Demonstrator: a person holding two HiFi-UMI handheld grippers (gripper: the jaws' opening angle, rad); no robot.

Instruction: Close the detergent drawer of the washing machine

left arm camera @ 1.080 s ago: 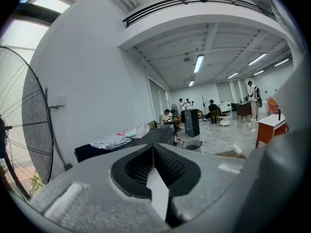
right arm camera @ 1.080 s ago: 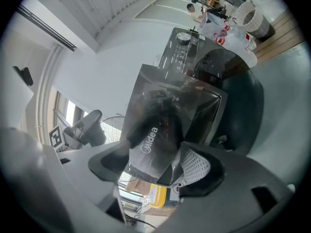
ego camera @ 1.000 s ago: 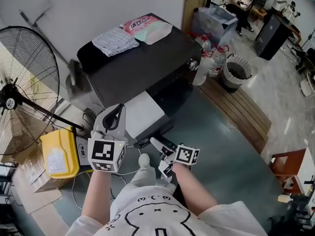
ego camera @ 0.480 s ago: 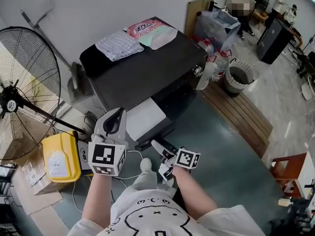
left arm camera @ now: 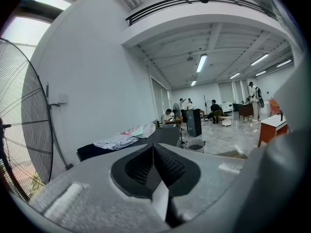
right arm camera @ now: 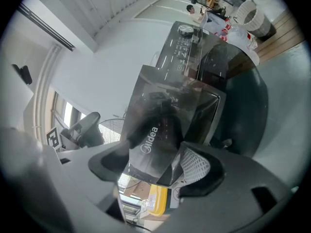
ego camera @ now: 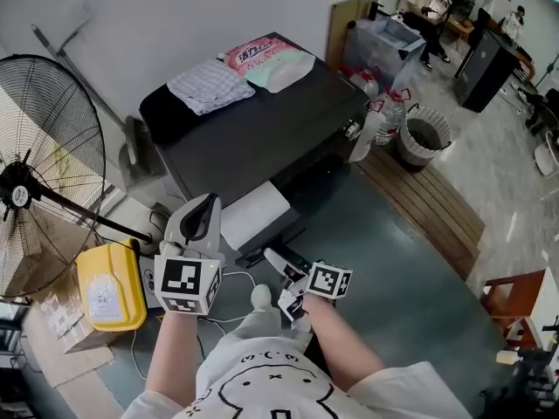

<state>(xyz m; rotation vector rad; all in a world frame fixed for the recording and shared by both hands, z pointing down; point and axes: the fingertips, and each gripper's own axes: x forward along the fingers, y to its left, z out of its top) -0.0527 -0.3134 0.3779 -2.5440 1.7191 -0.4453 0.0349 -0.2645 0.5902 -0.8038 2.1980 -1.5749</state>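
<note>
The detergent drawer (ego camera: 253, 209) is seen pulled out of the washing machine (ego camera: 253, 120), at the left end of its front face, opposite the corner where the control knob is set. Its pale top is exposed in the head view and its glossy dark front panel (right arm camera: 155, 130) is turned toward the person. The drawer's long axis is judged to run from the machine's front straight out toward the person, so the closing push would have to be directed along that line, away from the body and into the machine. The right gripper (ego camera: 281, 262) is held right at the drawer's outer end and is clearly the nearer of the two. Its jaws are spread apart, and in the right gripper view a lower corner of the front panel is seen lying in the gap between them; whether either pad is actually pressed on the panel cannot be settled. The left gripper (ego camera: 201, 215) is held just beside the drawer's left edge and pointed upward, its jaws brought fully together with nothing between them.
</note>
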